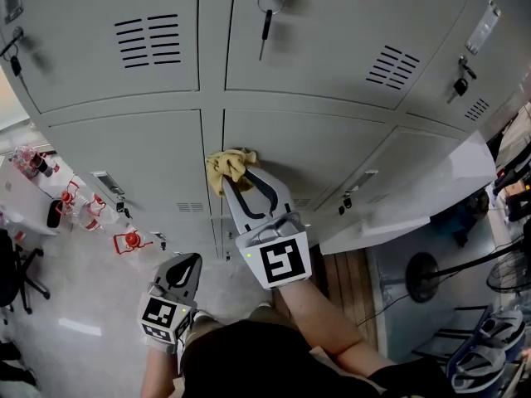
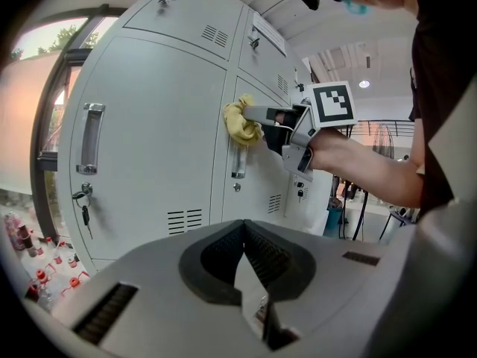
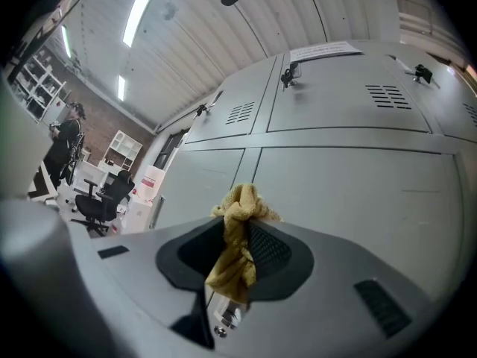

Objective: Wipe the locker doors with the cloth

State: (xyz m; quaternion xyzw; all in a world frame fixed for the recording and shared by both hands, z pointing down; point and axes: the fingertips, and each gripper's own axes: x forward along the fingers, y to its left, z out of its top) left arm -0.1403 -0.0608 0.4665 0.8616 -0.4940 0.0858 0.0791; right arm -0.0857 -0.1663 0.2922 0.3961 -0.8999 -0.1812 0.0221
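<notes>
My right gripper [image 1: 241,175] is shut on a bunched yellow cloth [image 1: 230,167], which presses against a grey locker door [image 1: 315,152] near the seam between two doors. In the right gripper view the cloth [image 3: 237,237] hangs between the jaws in front of that door [image 3: 350,192]. The left gripper view shows the cloth [image 2: 241,121] and the right gripper [image 2: 262,116] against the lockers from the side. My left gripper [image 1: 187,265] hangs low, away from the lockers, shut with nothing in it [image 2: 240,256].
Grey lockers [image 1: 124,48] fill the view, with keys [image 1: 265,19] hanging in several locks and handles [image 2: 91,136] on the doors. One lower door [image 1: 415,197] stands open at the right. A fan [image 1: 431,276] and red-capped bottles [image 1: 124,240] are on the floor.
</notes>
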